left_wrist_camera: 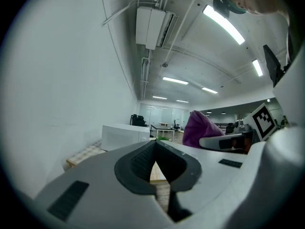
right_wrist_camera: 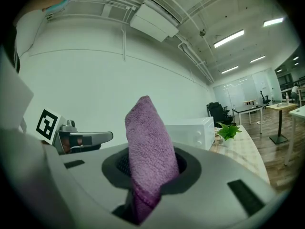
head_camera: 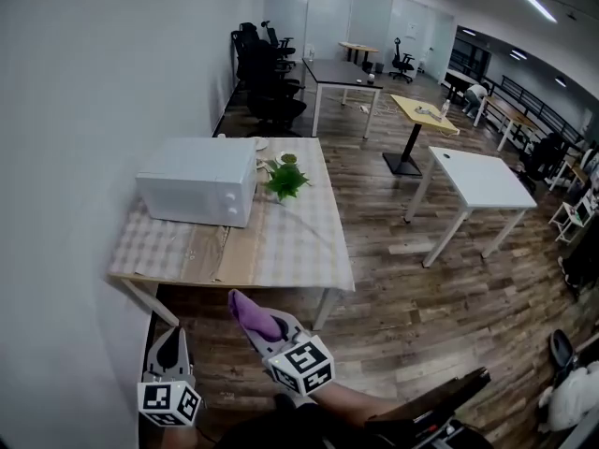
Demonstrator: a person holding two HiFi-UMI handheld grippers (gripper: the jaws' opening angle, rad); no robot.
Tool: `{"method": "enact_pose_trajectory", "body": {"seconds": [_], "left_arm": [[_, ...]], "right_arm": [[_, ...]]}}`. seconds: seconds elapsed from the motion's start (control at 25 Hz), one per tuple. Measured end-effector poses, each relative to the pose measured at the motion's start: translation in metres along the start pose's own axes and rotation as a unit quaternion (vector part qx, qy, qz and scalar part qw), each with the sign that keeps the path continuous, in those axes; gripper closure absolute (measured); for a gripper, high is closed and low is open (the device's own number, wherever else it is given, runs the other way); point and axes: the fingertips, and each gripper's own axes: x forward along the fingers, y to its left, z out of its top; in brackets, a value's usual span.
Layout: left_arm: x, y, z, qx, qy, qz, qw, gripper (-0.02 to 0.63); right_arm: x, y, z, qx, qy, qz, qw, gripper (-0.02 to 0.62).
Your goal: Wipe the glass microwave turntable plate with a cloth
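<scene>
My right gripper [head_camera: 255, 320] is shut on a folded purple cloth [head_camera: 249, 312], which sticks up from between its jaws [right_wrist_camera: 150, 151]. The left gripper [head_camera: 170, 348] is held low at the bottom left, shut with nothing in it [left_wrist_camera: 153, 149]. Both hang short of the table's near edge. A white microwave [head_camera: 198, 181] with its door closed stands on the left half of the checked table [head_camera: 304, 246]. It also appears ahead in both gripper views [left_wrist_camera: 125, 135] [right_wrist_camera: 190, 132]. No glass turntable plate is in sight.
A small green potted plant [head_camera: 284, 178] stands right of the microwave, with small dishes behind it. A white wall runs along the left. Wood floor lies to the right, with a white table [head_camera: 479, 180] and black office chairs [head_camera: 267, 73] further back.
</scene>
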Motion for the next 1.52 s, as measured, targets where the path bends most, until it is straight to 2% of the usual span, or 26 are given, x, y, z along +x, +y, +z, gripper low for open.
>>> {"method": "enact_pose_trajectory", "body": {"seconds": [0.4,0.56,0.8,1.0,1.16,1.52], "left_arm": [[0.055,0.012,-0.001,0.002,0.008,0.024,0.9997,0.603],[0.068,0.017,-0.005,-0.001,0.017,0.035,0.9992,0.603],[0.084,0.028,-0.004,-0.001,0.017,0.03,0.9994,0.603],[0.103,0.053,0.0,0.0,0.013,0.02,0.9997,0.603],[0.125,0.08,0.007,0.01,0.01,0.003,0.9999,0.603],[0.173,0.157,0.012,0.0,0.015,-0.024,0.9996,0.603]], "right_arm": [[0.03,-0.052,0.007,-0.005,0.004,0.012,1.0,0.503],[0.037,-0.064,0.007,-0.004,0.007,0.018,1.0,0.503],[0.059,-0.07,0.007,-0.002,0.01,0.02,1.0,0.503],[0.089,-0.068,0.009,-0.008,0.01,0.019,1.0,0.503],[0.122,-0.071,0.013,-0.008,0.012,0.002,1.0,0.503],[0.199,-0.075,0.022,-0.012,0.025,-0.032,0.999,0.503]]}}
